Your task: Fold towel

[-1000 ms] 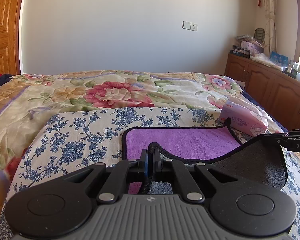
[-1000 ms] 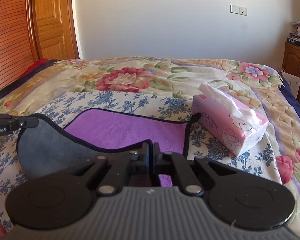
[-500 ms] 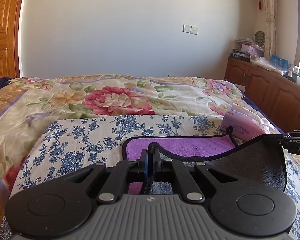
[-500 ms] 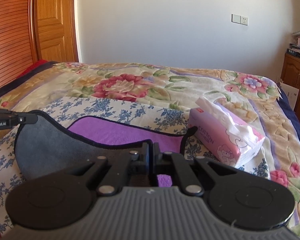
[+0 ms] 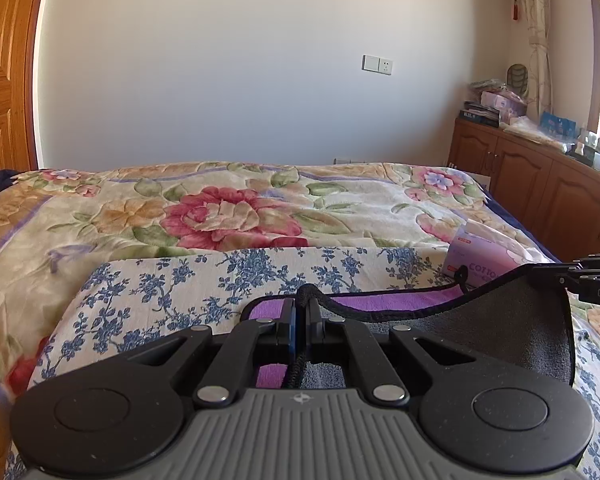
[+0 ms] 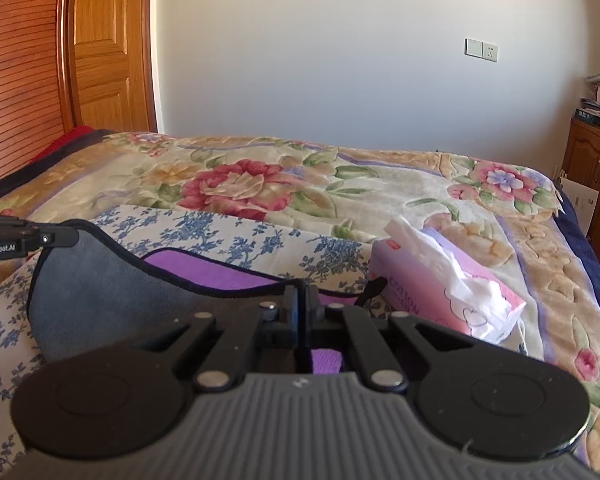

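The towel (image 5: 500,332) is purple on one face and grey on the other, with a black hem. It lies on a blue-flowered cloth (image 5: 180,292) on the bed, its near edge lifted and carried over the purple part. My left gripper (image 5: 300,312) is shut on the near left corner of the hem. My right gripper (image 6: 302,300) is shut on the near right corner. The grey underside (image 6: 108,292) hangs between them. Each gripper's tip shows in the other's view, the right one (image 5: 580,276) and the left one (image 6: 32,236).
A pink tissue box (image 6: 452,292) stands right of the towel, close to its far right corner. The floral bedspread (image 5: 236,216) stretches to the wall. Wooden cabinets (image 5: 540,184) with clutter line the right side. A wooden door (image 6: 108,48) is at the left.
Both grippers have risen and moved forward with the towel's near edge. Less of the purple face shows, as the grey side covers more of it.
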A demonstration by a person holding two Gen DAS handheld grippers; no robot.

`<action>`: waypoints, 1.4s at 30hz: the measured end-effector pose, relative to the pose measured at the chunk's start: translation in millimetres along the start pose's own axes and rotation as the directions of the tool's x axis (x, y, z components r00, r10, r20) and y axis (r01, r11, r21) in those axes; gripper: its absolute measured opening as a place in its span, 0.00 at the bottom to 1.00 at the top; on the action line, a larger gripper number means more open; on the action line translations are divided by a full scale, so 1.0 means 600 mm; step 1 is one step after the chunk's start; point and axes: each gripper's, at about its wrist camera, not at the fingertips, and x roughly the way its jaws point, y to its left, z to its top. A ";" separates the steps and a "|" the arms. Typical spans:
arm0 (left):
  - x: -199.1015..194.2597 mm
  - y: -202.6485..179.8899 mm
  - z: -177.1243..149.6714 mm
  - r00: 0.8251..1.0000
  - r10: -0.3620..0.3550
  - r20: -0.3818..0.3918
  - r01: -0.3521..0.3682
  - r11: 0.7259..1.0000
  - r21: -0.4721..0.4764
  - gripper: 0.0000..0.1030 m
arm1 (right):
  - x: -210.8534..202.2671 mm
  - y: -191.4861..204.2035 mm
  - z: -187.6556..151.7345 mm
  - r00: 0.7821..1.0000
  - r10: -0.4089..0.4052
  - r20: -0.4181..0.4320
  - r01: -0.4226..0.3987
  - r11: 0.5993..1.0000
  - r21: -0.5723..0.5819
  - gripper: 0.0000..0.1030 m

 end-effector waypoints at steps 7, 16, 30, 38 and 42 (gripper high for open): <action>0.025 0.001 0.009 1.000 0.013 0.005 -0.013 1.000 0.013 0.05 | 0.022 -0.007 0.011 1.000 -0.008 0.012 0.008 1.000 -0.024 0.04; 0.061 0.010 0.022 0.999 0.035 0.007 -0.036 0.999 0.036 0.05 | 0.055 -0.007 0.024 1.000 -0.009 0.023 0.011 0.997 -0.073 0.04; 0.101 0.017 0.045 0.999 0.040 0.013 -0.041 0.997 0.066 0.05 | 0.083 -0.011 0.037 0.996 -0.046 0.070 0.052 0.995 -0.082 0.04; 0.140 0.018 0.037 0.999 0.047 -0.008 -0.046 0.997 0.069 0.05 | 0.106 -0.018 0.021 0.995 -0.076 0.068 0.082 0.993 -0.085 0.04; 0.155 0.019 0.029 0.998 0.056 -0.020 -0.055 0.996 0.071 0.05 | 0.122 -0.023 0.011 0.995 -0.083 0.048 0.087 0.992 -0.088 0.04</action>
